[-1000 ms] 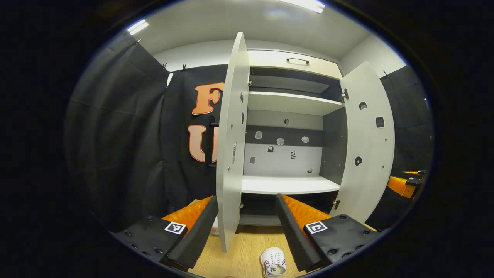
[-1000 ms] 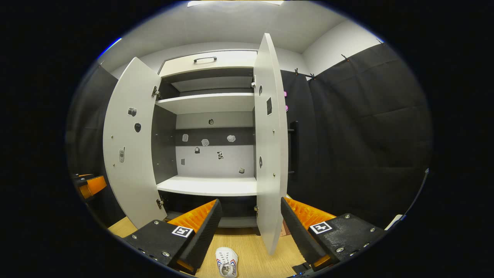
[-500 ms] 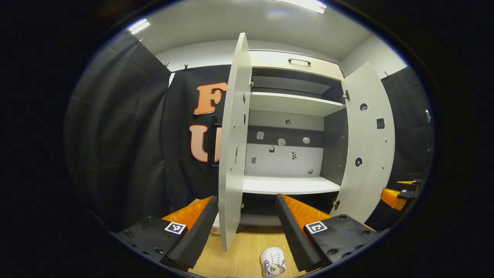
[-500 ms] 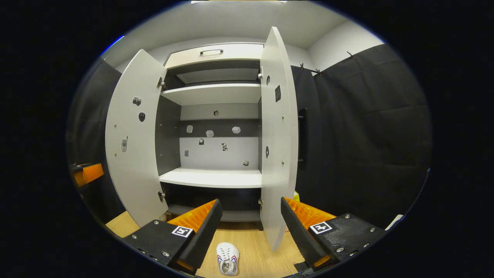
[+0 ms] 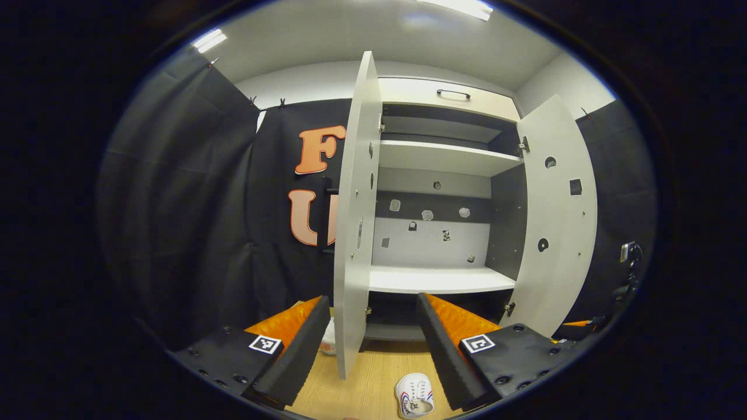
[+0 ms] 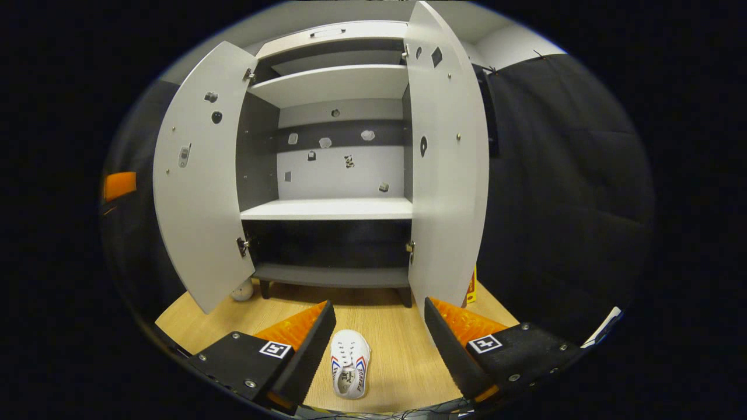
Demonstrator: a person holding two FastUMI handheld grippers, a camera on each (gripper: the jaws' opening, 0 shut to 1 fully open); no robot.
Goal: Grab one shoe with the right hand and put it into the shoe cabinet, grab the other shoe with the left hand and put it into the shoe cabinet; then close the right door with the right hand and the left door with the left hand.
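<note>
- A small white shoe [image 6: 349, 371] with red and blue side stripes lies on the wooden counter [image 6: 397, 356], toe pointing toward the cabinet, in the right gripper view.
- The right tool [image 6: 379, 344] hangs above that shoe with its two fingers spread wide; the shoe sits in the gap between them, nearer the finger on the view's left, and neither finger presses on it.
- In the left gripper view a white shoe [image 5: 415, 395] of the same kind lies on the counter at the bottom edge, just beside the inner face of the finger on the view's right.
- The left tool [image 5: 373, 335] is also wide apart and holds nothing.
- Another pale object [image 5: 329, 341] shows behind the left door's lower edge; what it is cannot be told.
- The shoe cabinet [image 6: 327, 209] stands at the back of the counter on short dark legs, both doors swung open.
- The left door [image 6: 198, 175] and the right door [image 6: 446, 169] carry small stickers and screw heads on their inner faces.
- Inside, white shelves sit at mid height and higher up, with a dark bay below the middle shelf; the back panel bears several small stickers.
- A drawer front with a dark handle [image 5: 451, 92] tops the cabinet.
- A small pale round object [image 6: 241, 290] rests on the counter by the cabinet's left leg.
</note>
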